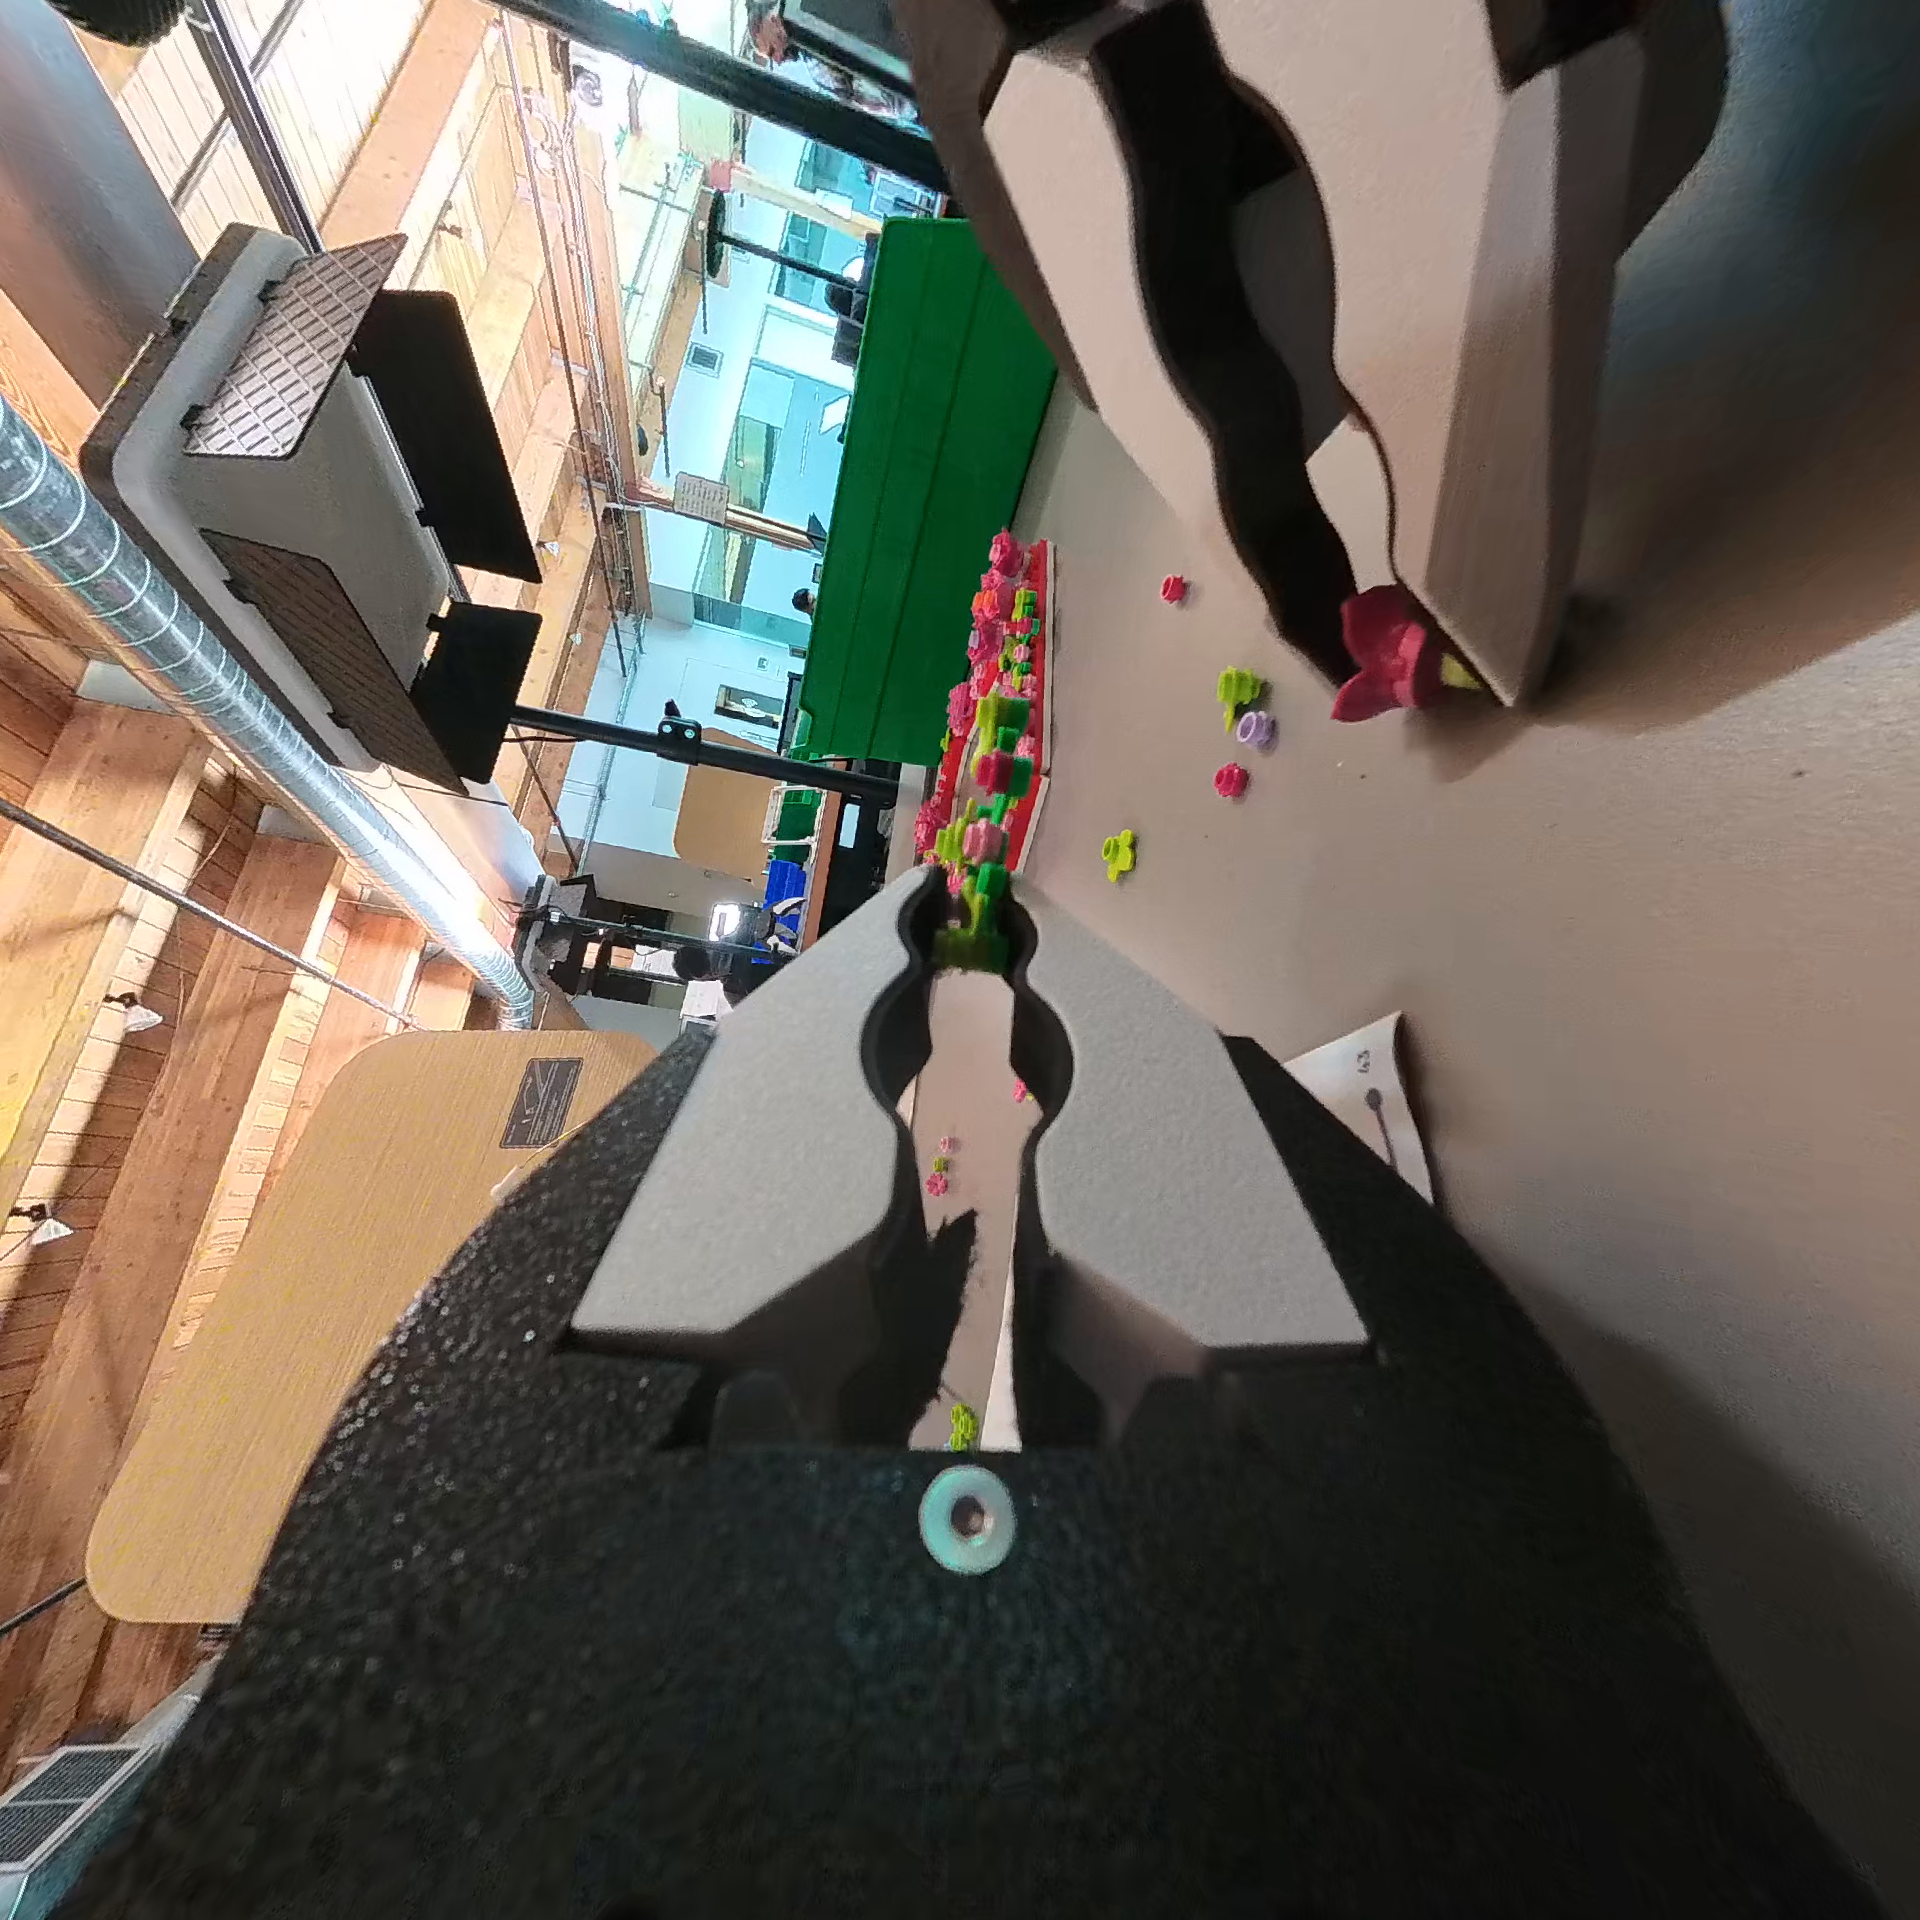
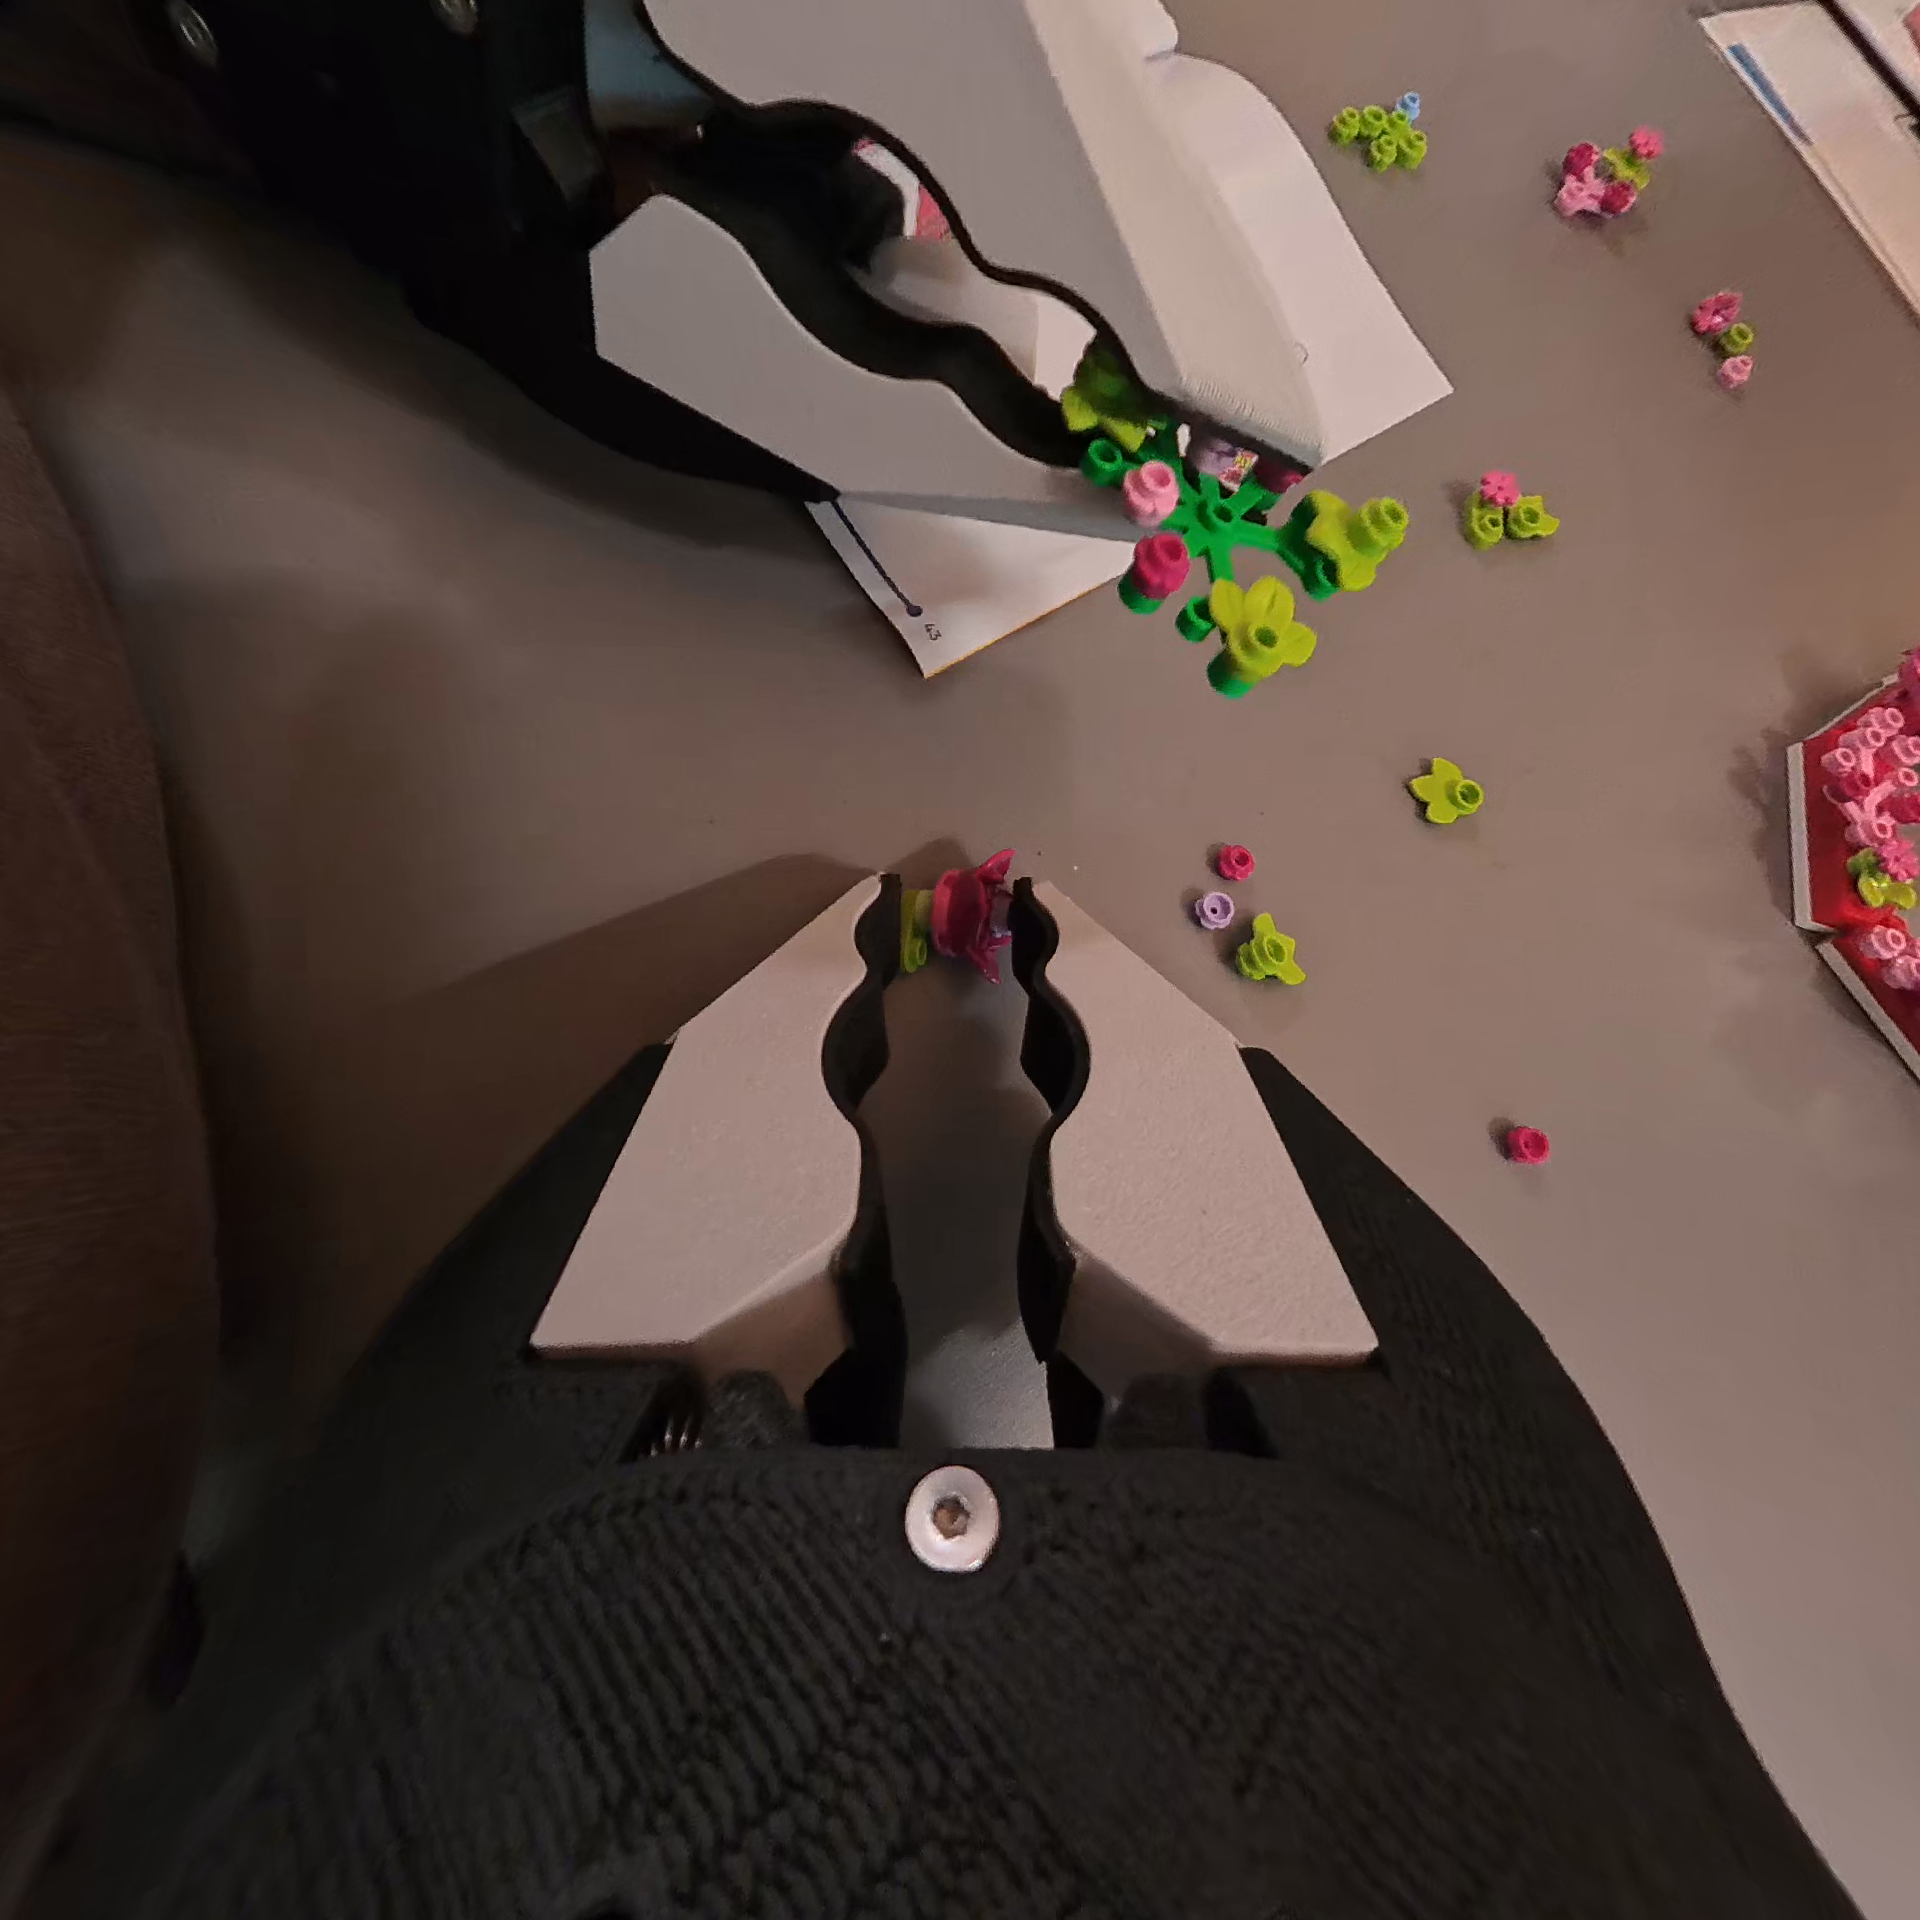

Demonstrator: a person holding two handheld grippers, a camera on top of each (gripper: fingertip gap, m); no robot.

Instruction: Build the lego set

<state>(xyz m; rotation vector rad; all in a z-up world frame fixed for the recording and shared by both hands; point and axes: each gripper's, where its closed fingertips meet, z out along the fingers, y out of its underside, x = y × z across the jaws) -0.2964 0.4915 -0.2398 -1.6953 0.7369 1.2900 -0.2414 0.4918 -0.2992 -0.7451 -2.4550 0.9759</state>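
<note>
My left gripper (image 1: 971,914) is shut on a green leafy plant piece (image 1: 971,940). In the right wrist view this green plant piece (image 2: 1216,520) carries pink, magenta and lime flower parts and hangs from the left gripper (image 2: 1143,416) above the grey table. My right gripper (image 2: 951,894) is shut on a magenta flower (image 2: 966,914) with a lime piece at its left side, low over the table. In the left wrist view the right gripper (image 1: 1423,675) and its magenta flower (image 1: 1387,655) are at the upper right. The two grippers are apart.
A red plate with several flowers (image 2: 1813,821) lies at the right; it also shows in the left wrist view (image 1: 1039,644). Loose lime leaves (image 2: 1446,792), magenta studs (image 2: 1526,1144) and a lavender stud (image 2: 1212,910) are scattered on the table. An instruction sheet (image 2: 977,592) lies under the left gripper.
</note>
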